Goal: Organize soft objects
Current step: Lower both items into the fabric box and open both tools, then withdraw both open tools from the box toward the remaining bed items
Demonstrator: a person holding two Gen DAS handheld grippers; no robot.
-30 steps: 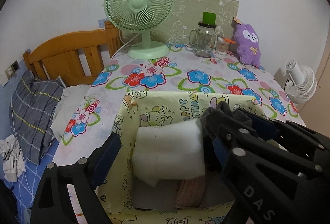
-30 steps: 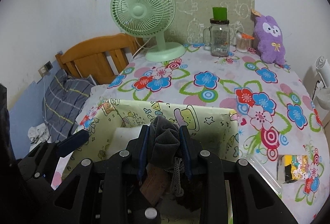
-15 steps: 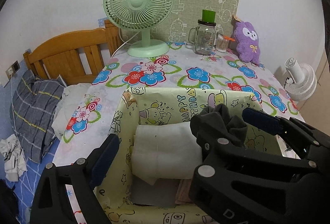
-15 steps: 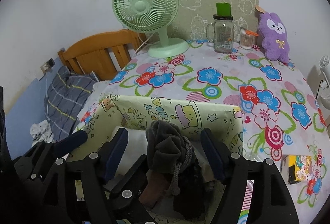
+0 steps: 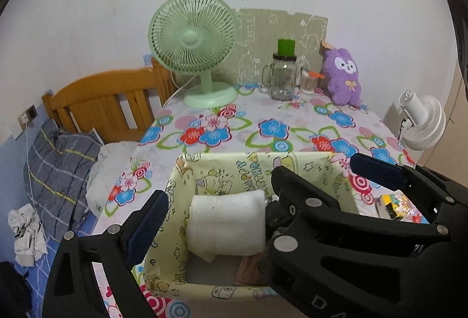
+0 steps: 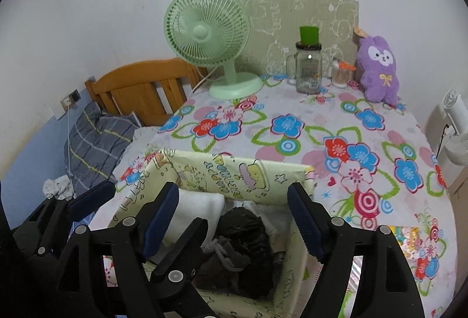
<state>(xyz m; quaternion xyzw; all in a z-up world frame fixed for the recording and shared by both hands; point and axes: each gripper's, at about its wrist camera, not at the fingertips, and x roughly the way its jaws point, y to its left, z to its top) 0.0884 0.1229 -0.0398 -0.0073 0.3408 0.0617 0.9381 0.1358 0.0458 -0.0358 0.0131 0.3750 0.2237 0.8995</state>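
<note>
A yellow cartoon-print fabric box point(image 5: 257, 171) point(image 6: 234, 174) stands at the near edge of the flowered table. Inside it lie a folded white cloth point(image 5: 228, 224) point(image 6: 199, 204), a dark grey drawstring cloth point(image 6: 234, 245) and a pinkish-brown cloth point(image 5: 251, 268). My right gripper point(image 6: 233, 192) hovers over the box; its jaws are opening and the dark cloth lies loose below them. My left gripper point(image 5: 234, 201) is open over the box's left half, with the right gripper covering its right finger. A purple plush point(image 5: 343, 78) point(image 6: 377, 69) sits at the far right.
A green fan point(image 5: 193, 40), a glass jar with a green lid point(image 5: 283, 78) and a small cup stand at the table's back. A white fan point(image 5: 421, 122) is off the right edge. A wooden headboard point(image 5: 96, 101) and plaid pillow point(image 5: 58, 160) lie left. A small colourful box point(image 5: 400, 206) is near right.
The right gripper opened and let go of the dark grey cloth, which dropped into the box. Both grippers rose and drew back a little.
</note>
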